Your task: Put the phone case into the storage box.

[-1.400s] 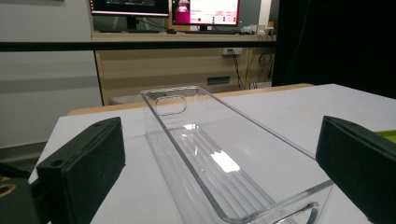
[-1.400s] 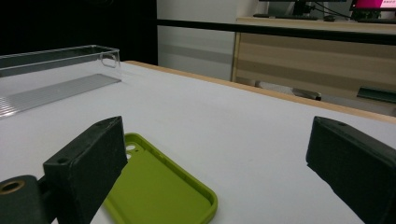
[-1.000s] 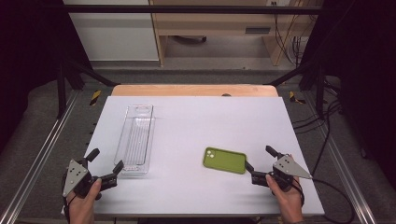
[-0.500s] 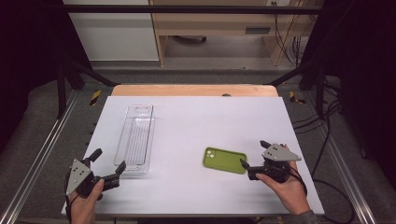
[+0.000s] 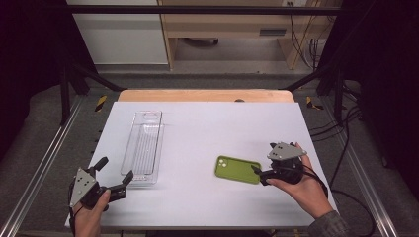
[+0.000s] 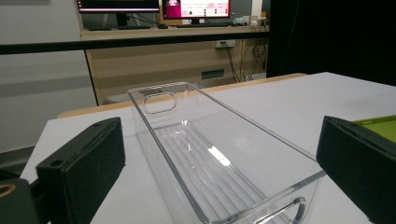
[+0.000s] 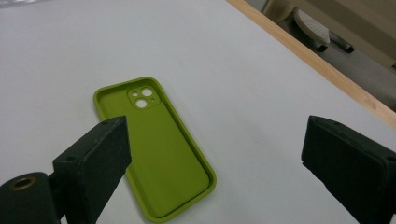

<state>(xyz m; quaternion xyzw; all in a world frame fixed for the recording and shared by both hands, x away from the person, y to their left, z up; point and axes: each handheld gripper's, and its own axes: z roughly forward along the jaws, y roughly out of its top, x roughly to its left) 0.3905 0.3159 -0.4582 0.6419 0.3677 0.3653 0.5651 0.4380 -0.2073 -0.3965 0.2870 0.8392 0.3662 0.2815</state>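
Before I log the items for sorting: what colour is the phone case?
Lime green all over: the phone case shows best in the right gripper view, lying open side up.

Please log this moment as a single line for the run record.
right claw: open, at green silicone phone case, hollow side up | left claw: open, near clear plastic bin | white table

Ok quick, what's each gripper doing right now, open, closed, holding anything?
Left gripper: open, empty, near the clear bin.
Right gripper: open, empty, at the green phone case.
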